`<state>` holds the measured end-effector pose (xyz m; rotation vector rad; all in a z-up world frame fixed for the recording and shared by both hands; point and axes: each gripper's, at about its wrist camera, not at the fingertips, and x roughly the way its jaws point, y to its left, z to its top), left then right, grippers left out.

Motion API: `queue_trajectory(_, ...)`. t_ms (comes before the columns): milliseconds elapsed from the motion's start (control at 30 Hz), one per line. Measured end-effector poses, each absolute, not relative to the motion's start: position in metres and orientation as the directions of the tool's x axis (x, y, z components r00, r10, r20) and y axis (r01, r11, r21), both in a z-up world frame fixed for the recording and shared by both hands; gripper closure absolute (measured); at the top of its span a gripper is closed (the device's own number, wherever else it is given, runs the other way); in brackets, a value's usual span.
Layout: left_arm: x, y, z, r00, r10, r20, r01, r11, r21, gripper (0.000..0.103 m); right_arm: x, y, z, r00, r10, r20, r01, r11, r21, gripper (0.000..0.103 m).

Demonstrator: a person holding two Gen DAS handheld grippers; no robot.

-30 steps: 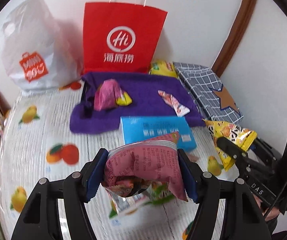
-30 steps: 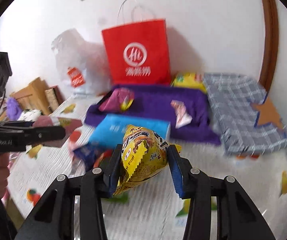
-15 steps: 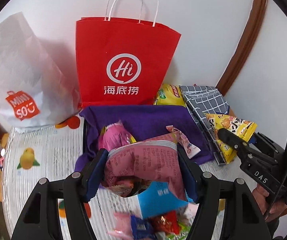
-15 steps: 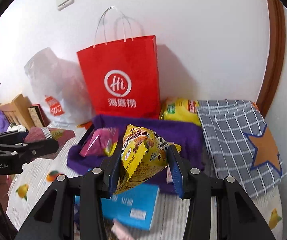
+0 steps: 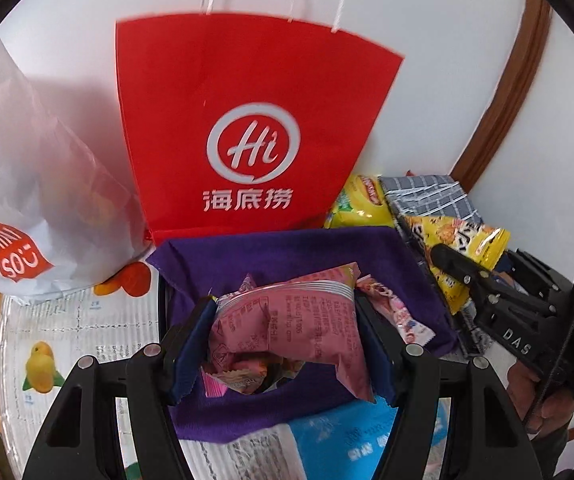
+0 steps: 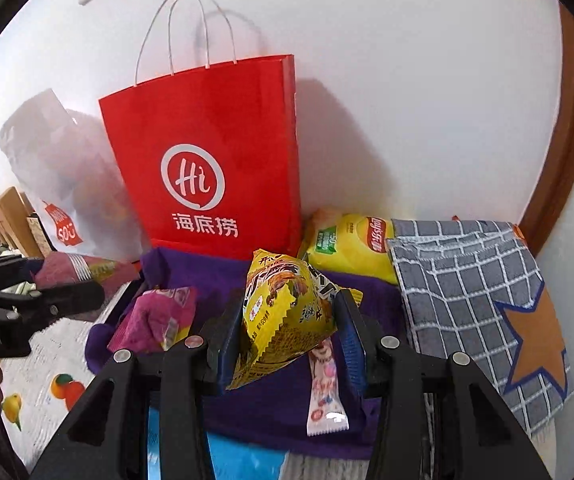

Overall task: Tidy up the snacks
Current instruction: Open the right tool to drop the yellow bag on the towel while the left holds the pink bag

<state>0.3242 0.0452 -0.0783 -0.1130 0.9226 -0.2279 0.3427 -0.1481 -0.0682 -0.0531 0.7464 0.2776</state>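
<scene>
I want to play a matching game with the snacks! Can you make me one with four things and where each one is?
Things:
1. pink packet
2. yellow packet
3. red bag
4. checked cloth

Places:
a. standing against the wall
b. in the right tool
c. in the left tool
d. right of the purple towel

Pairs: 1-c, 2-b, 3-a, 4-d

- table [image 5: 67,320] under a fruit-printed cloth
- purple towel [image 6: 279,408], red paper bag [image 6: 207,160], white plastic bag [image 5: 27,200], blue box [image 5: 327,440], grey checked cloth [image 6: 467,280] lie on it
</scene>
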Motion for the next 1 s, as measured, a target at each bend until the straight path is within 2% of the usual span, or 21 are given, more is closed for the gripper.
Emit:
queue_trajectory(133, 0.335, 0.048, -0.095, 0.547, -0.228, -0.806, 0.132, 0.974, -0.187, 0.036, 0.358, -0.143, -0.086, 0.682, 0.251, -0.687, -0.290, 0.955, 0.061, 0.059)
queue_trajectory(333, 0.340, 0.057, -0.101, 0.542, -0.243, -0.805, 0.117, 0.970, -0.215, 0.036, 0.374, -0.139, -0.121, 0.625, 0.209, -0.752, -0.295, 0.955, 0.020, 0.059)
queue_trajectory(1000, 0.344, 0.062, -0.106, 0.530, -0.233, -0.815, 0.098, 0.972, -0.214, 0.036, 0.384, -0.137, -0.150, 0.545, 0.208, -0.812, -0.326, 0.945, 0.023, 0.059)
